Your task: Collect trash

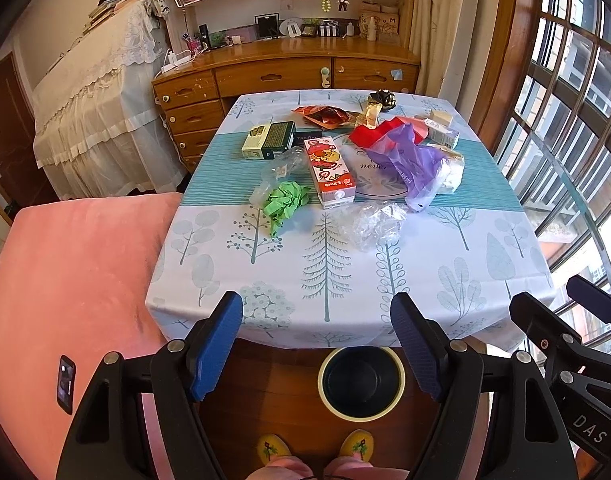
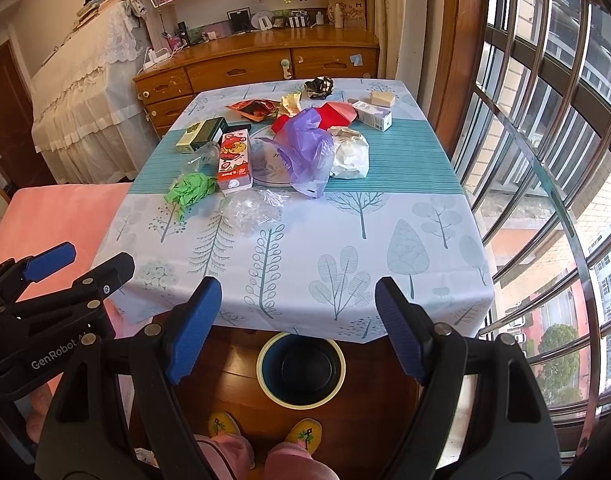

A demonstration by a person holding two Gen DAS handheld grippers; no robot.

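Trash lies across the middle of the table [image 1: 425,280]: a crumpled green paper [image 1: 286,201], a red milk carton [image 1: 330,170], clear crumpled plastic [image 1: 372,221], a purple plastic bag [image 1: 413,162], a red paper [image 1: 379,131], a dark green box [image 1: 270,140] and a red snack wrapper [image 1: 323,115]. A dark bin [image 1: 361,381] with a cream rim stands on the floor under the table's near edge. My left gripper [image 1: 317,344] hangs open and empty over the bin, short of the table. My right gripper [image 2: 297,330] is open and empty too, above the bin [image 2: 301,368].
A pink cushioned seat [image 1: 77,280] adjoins the table's left side. Window bars [image 2: 545,160] run along the right. A wooden desk [image 1: 281,72] with drawers stands behind the table. The person's feet in yellow slippers [image 1: 357,446] are beside the bin.
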